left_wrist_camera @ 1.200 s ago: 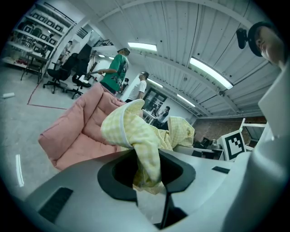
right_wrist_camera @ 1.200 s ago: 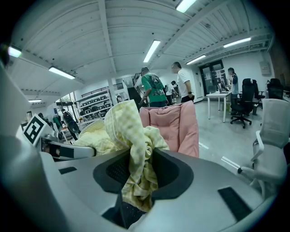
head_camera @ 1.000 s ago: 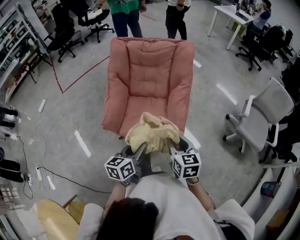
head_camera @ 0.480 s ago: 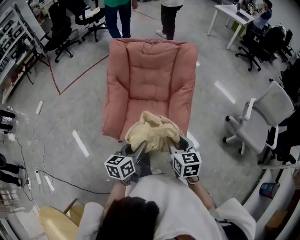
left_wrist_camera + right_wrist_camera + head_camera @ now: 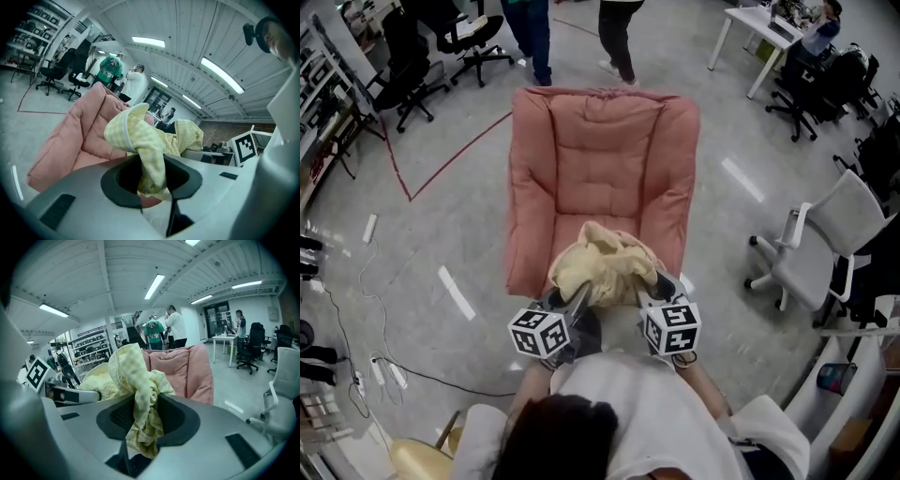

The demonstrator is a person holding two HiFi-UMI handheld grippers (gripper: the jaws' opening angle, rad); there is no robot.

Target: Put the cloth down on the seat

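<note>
A pale yellow checked cloth (image 5: 602,265) hangs bunched between my two grippers, over the front edge of the seat of a pink padded armchair (image 5: 600,159). My left gripper (image 5: 578,298) is shut on one end of the cloth (image 5: 149,154). The right gripper (image 5: 643,292) is shut on the other end of the cloth (image 5: 138,413). In both gripper views the fabric is pinched in the jaws and bulges up, with the armchair (image 5: 79,136) (image 5: 187,371) just beyond it.
A white office chair (image 5: 825,234) stands to the right of the armchair. Two people (image 5: 572,28) stand behind it, with black chairs (image 5: 441,56) at the back left and a white desk (image 5: 759,28) at the back right. Cables and a power strip (image 5: 380,370) lie on the floor at left.
Both grippers and the cloth have moved toward the armchair, which now sits closer and lower in the head view. The two people behind have stepped farther away.
</note>
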